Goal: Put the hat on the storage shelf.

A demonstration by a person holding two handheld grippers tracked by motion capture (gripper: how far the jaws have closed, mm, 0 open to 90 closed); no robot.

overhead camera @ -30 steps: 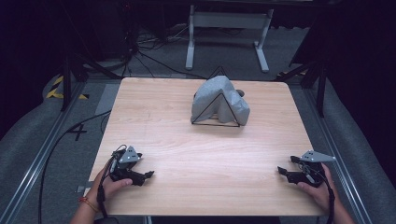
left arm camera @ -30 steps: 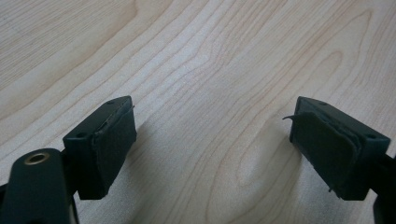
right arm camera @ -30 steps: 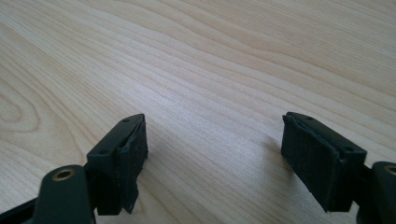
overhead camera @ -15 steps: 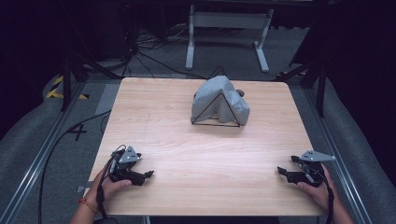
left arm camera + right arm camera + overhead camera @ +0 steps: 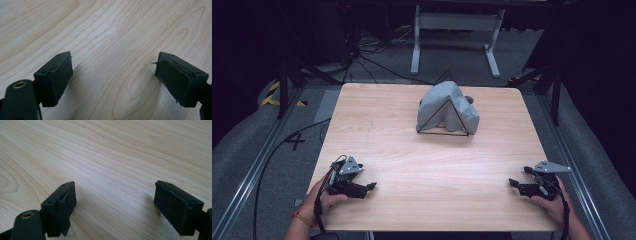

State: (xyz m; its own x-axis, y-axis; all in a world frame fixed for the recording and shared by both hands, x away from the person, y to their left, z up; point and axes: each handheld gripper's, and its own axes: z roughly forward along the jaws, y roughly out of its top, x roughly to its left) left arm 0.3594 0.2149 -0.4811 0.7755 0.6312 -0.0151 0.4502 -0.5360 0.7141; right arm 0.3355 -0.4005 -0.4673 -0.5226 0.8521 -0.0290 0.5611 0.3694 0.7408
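Note:
A grey cloth (image 5: 446, 109) lies heaped over a black wire triangle frame at the far middle of the wooden table (image 5: 427, 165). My left gripper (image 5: 369, 188) rests near the front left corner, held in a hand, pointing right. Its jaws stand open over bare wood (image 5: 113, 62). Near the front right edge my right gripper (image 5: 513, 184) points left. In the right gripper view it (image 5: 115, 187) has just been opening a little wider, with nothing between its pads. Both grippers are far from the cloth.
Black cables (image 5: 287, 145) trail over the grey floor left of the table. A white stand (image 5: 452, 30) is behind the table. Metal rails (image 5: 572, 150) run along both sides.

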